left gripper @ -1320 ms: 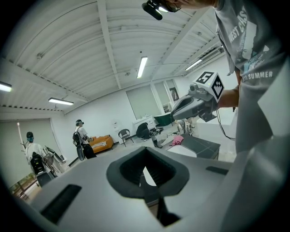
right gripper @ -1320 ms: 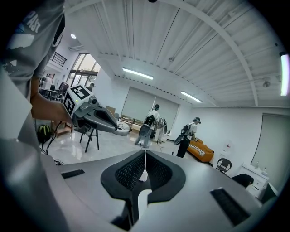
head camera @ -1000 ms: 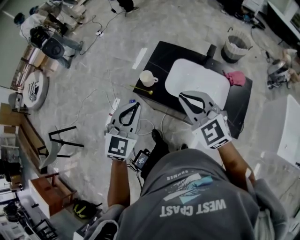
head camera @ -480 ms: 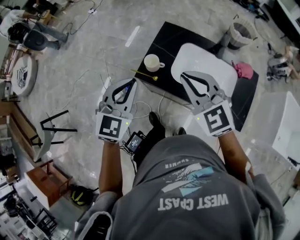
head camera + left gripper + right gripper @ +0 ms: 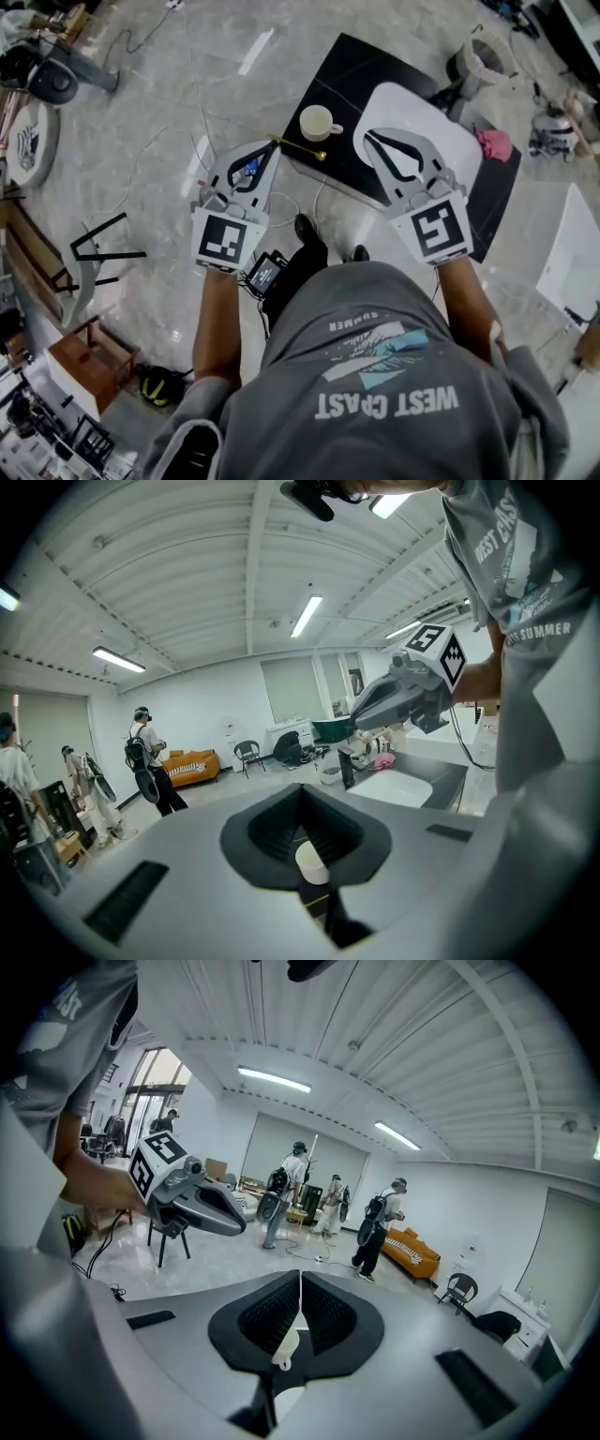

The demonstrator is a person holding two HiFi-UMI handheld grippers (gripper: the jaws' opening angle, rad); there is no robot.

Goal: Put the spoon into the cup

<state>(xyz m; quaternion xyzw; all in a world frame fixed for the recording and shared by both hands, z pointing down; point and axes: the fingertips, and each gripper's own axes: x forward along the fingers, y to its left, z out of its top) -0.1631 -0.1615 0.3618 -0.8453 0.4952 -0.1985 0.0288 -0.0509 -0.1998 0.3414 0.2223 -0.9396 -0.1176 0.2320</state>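
Surface: low black table [image 5: 345,82] on a pale marble floor [image 5: 178,103], with a white board [image 5: 405,105] over its right part. A pink cloth [image 5: 495,144] lies at the board's far right and a basket [image 5: 487,58] stands beyond the table. Cables [image 5: 202,141] run across the floor.

Room: large hall with a ribbed white ceiling [image 5: 187,564] and strip lights; several people [image 5: 380,1222] stand well off.

Cup [image 5: 318,122]: white, upright, on the black part left of the board, handle to the right.

Spoon [image 5: 302,149]: gold, flat on the table just in front of the cup, not touching it. Its long axis runs left-right and dips slightly to the right, with the bowl at the right end.

Left gripper [image 5: 273,150]: jaws together, empty, tip at the spoon's handle end. I cannot tell whether they touch.

Right gripper [image 5: 368,136]: jaws together, empty, over the board's near edge.

The table's far corner is cut off. In the left gripper view the spoon is hard to make out.
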